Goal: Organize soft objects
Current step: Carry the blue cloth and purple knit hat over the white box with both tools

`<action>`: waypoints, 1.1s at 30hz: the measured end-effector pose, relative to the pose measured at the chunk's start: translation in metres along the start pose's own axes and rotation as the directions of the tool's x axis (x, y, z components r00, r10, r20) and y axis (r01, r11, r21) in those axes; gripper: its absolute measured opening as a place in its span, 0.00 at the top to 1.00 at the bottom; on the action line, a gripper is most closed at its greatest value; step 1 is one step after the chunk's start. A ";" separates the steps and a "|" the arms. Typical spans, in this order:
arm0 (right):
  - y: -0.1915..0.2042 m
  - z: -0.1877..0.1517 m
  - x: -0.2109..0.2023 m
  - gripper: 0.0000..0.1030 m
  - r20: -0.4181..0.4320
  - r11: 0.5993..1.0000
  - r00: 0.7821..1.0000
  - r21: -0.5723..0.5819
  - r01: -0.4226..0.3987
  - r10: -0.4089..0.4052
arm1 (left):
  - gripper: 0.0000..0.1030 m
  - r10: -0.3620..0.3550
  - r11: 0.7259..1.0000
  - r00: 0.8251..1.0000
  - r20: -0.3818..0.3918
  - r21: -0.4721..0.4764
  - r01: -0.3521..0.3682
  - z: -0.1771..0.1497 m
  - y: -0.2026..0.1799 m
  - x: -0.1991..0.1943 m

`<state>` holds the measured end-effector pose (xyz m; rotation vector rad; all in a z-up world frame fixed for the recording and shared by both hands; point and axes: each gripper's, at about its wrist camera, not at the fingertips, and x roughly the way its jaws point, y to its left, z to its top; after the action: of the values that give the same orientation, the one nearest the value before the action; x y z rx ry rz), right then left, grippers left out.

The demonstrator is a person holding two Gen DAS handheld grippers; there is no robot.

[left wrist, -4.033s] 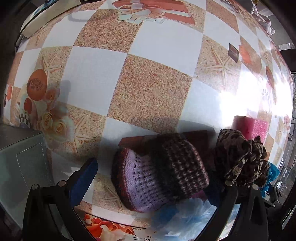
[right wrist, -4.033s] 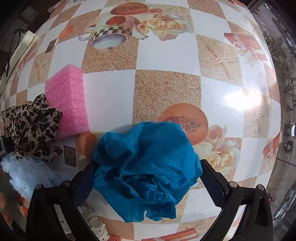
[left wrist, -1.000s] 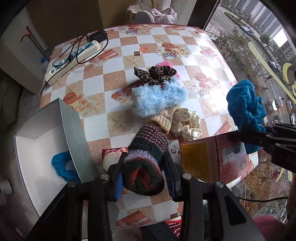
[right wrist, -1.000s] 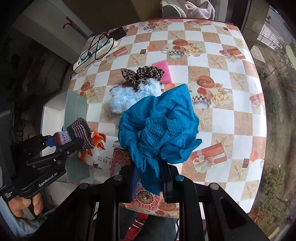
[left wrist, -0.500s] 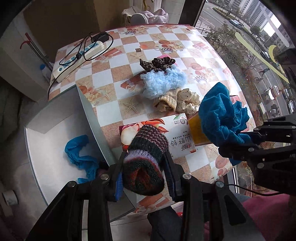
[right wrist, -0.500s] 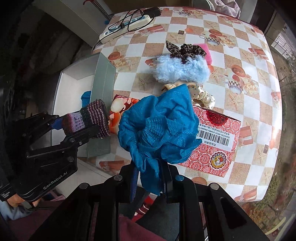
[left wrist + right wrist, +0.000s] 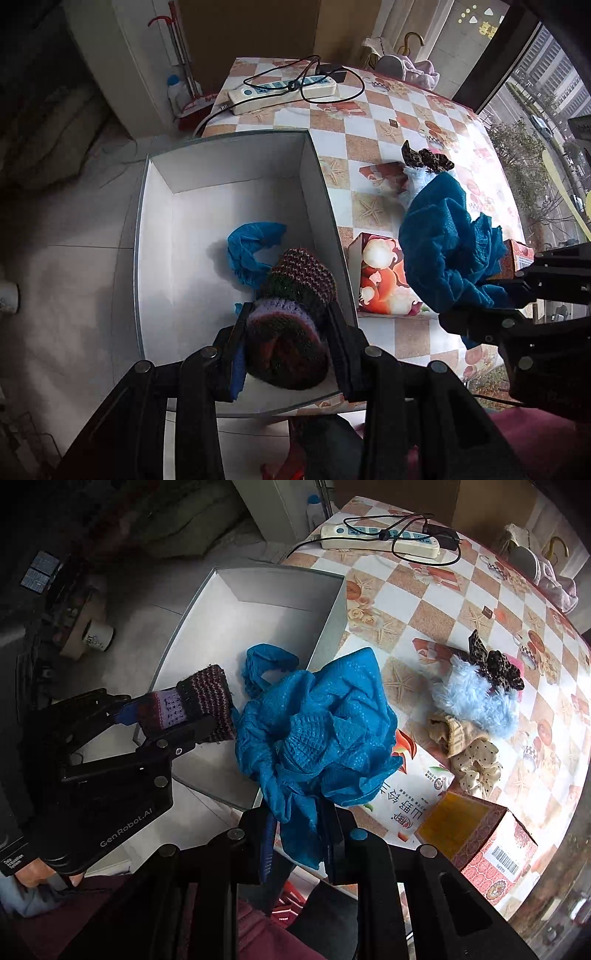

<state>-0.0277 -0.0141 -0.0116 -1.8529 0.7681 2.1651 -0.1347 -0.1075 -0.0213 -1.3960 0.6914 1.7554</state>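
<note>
1. Your left gripper (image 7: 286,332) is pinching a striped knitted piece (image 7: 291,314); both pads press its sides, and it points steeply down over the white box (image 7: 221,192).
2. From the right wrist view, that same knitted piece (image 7: 192,709) juts out of the left gripper (image 7: 173,716) above the box interior (image 7: 258,616).
3. Your right gripper (image 7: 299,834) has its fingers pressed together on the tail of a bunched teal cloth (image 7: 317,731); the rest of the cloth billows up in front of the fingers.
4. From the left wrist view, the teal cloth (image 7: 447,251) hangs over the desk just beside the box's long wall, with the right gripper (image 7: 517,295) at the picture's right.
5. A second blue fabric piece (image 7: 251,247) lies inside the box on its floor, near the wall that meets the desk.
6. The box sits against the desk's (image 7: 436,620) side edge.
7. On the desk lie a fluffy light-blue item (image 7: 476,701), a leopard-print scrunchie (image 7: 495,661) touching it, a beige knit piece (image 7: 454,734), and a dotted cream scrunchie (image 7: 476,764).
8. Near the desk's front edge are a printed packet (image 7: 417,797) and a red patterned carton (image 7: 491,845).
9. A power strip (image 7: 380,537) with its cable lies at the far corner.
</note>
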 end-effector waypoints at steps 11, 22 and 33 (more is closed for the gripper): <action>0.057 0.032 0.036 0.78 -0.058 0.989 0.998 -0.145 -0.024 0.015 | 0.60 0.045 0.987 0.996 -0.073 -0.153 -0.056 -0.036 0.050 0.011; 0.073 0.033 0.052 0.78 -0.093 0.982 0.996 -0.185 -0.029 0.012 | 0.60 0.045 0.982 0.993 -0.112 -0.176 -0.064 -0.040 0.055 0.021; 0.076 0.037 0.056 0.78 -0.105 0.980 0.995 -0.198 -0.020 -0.001 | 0.60 0.044 0.984 0.990 -0.135 -0.165 -0.066 -0.039 0.056 0.028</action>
<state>-0.1058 -0.0705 -0.0429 -2.0765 0.5992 2.2382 -0.1630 -0.1627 -0.0611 -1.6333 0.6689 1.8122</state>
